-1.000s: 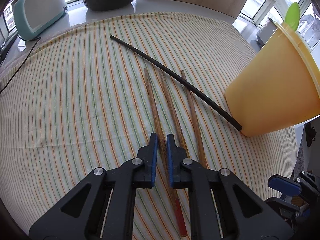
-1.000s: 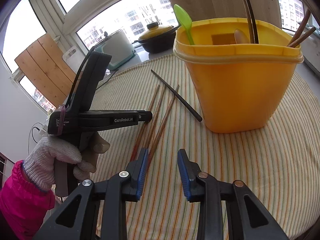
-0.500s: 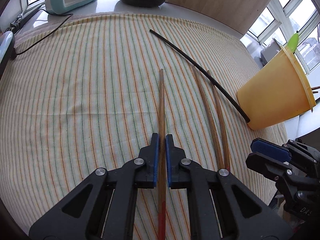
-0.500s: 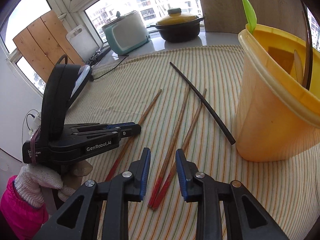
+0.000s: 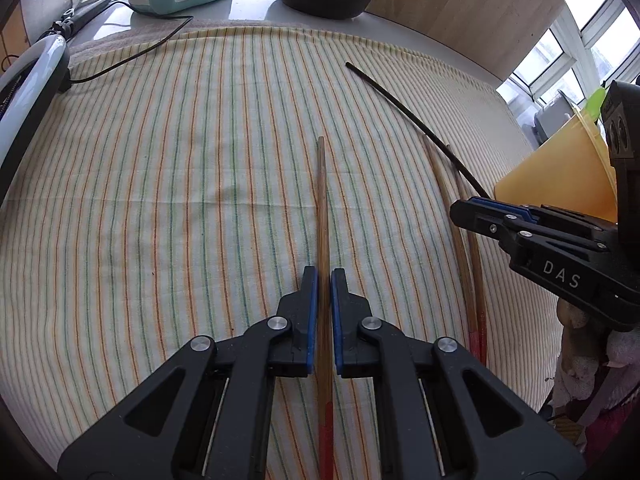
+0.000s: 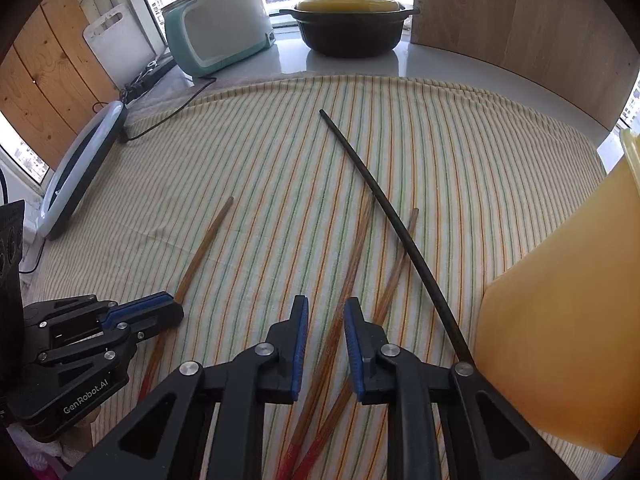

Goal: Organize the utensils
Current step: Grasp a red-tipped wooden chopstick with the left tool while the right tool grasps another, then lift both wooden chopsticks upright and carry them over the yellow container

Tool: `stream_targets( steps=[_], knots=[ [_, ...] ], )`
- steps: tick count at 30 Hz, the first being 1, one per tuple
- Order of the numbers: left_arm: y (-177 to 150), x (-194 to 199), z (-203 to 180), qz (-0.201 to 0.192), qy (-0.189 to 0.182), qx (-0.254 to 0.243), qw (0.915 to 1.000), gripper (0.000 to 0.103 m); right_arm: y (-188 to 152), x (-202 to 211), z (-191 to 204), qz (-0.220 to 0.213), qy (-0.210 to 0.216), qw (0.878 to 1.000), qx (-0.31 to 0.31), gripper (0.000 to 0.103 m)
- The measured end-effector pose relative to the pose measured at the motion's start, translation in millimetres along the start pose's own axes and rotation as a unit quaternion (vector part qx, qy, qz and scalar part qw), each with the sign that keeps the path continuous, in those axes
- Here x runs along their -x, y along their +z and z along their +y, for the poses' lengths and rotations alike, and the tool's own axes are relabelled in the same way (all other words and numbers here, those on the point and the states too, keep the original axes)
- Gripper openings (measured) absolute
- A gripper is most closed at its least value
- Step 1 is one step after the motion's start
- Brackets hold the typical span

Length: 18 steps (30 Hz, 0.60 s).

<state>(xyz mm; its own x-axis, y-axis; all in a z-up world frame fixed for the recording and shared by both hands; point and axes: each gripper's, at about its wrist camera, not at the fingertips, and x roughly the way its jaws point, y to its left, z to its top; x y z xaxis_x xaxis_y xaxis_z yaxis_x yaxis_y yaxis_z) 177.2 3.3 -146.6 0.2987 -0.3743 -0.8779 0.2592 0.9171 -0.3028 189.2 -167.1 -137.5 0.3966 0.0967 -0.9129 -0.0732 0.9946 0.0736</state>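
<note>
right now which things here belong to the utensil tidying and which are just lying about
Job:
- wooden chopstick in left gripper
- two wooden chopsticks by right gripper
- black chopstick
- yellow tub

Lying about:
- rice cooker
- black pot
- ring light

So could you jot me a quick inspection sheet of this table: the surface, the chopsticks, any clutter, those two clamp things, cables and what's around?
Surface: striped cloth covers the table.
Job's things: one wooden chopstick pulled apart from the rest; two wooden chopsticks lying close together; a black chopstick crossing one of them; yellow bucket at the cloth's edge.
Clutter: nothing seen on the cloth.
Grippers: left gripper shut on the lone chopstick; right gripper has just been closing, pads astride one of the pair, not yet pressing.
Cables: black cord trailing onto the cloth's far corner.
Surroundings: teal appliance, black pot with yellow lid, wooden boards, windows.
</note>
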Motion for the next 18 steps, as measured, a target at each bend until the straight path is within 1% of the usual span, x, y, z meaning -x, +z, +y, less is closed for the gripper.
stream_targets(
  steps=[4,6,8,10,11,13,14,16,18],
  knots=[
    [7,-1,-4,0.009,0.003,-0.006,0.9999,0.005,4,-9,-5,0.009,0.005,1.000,-0.014,0.016],
    [12,-3,-6,0.013,0.011,-0.006,0.9998,0.006,5,-13,-4,0.013,-0.002,1.000,-0.011,0.016],
    [18,-6,-10,0.014,0.015,-0.010,0.9997,0.009,6,-17,-3,0.014,-0.007,1.000,-0.009,0.016],
    [23,-10,-16,0.013,0.028,-0.023,0.9992,0.009,8,-18,-2,0.014,-0.009,1.000,-0.009,0.015],
    [24,-12,-18,0.011,0.034,-0.031,0.9989,0.009,9,-19,-2,0.014,-0.009,1.000,-0.011,0.014],
    [27,-14,-20,0.004,0.039,-0.036,0.9986,0.009,10,-19,-1,0.014,-0.011,1.000,-0.009,0.006],
    [28,-15,-18,0.003,0.037,-0.029,0.9989,0.005,10,-19,-1,0.014,-0.007,1.000,-0.007,0.006],
    [29,-14,-12,0.004,0.024,-0.015,0.9996,0.004,10,-18,0,0.014,0.006,1.000,-0.006,0.005],
    [27,-11,-9,0.000,0.020,-0.009,0.9998,0.004,9,-14,2,0.011,0.019,1.000,-0.005,0.005]
  ],
)
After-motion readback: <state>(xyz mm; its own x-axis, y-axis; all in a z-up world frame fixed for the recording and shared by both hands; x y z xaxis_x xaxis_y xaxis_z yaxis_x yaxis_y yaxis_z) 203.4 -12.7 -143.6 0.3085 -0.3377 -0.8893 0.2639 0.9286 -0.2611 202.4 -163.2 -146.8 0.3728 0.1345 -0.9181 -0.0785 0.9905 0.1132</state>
